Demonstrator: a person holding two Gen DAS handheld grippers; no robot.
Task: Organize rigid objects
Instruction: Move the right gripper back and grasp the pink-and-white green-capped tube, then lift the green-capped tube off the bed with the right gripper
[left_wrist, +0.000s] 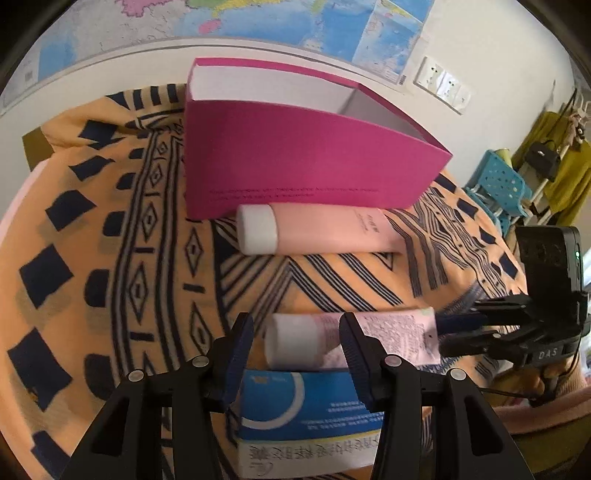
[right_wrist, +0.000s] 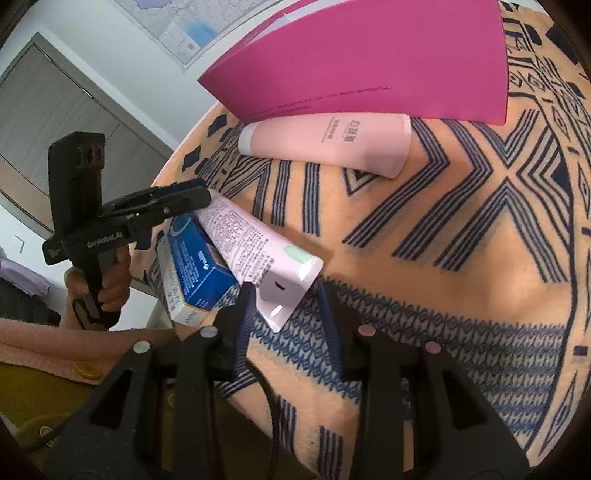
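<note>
Patterned cloth covers your counter; magenta box looks empty; pink bottle beside it, white tube and blue carton near you remain; both jaws released, right gripper at the tube's tail, left gripper over its cap.

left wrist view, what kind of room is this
Probably a lived-in home room, perhaps a bedroom: a wall map, clothes and a bag on a rack, and a patterned cloth over the table.
</note>
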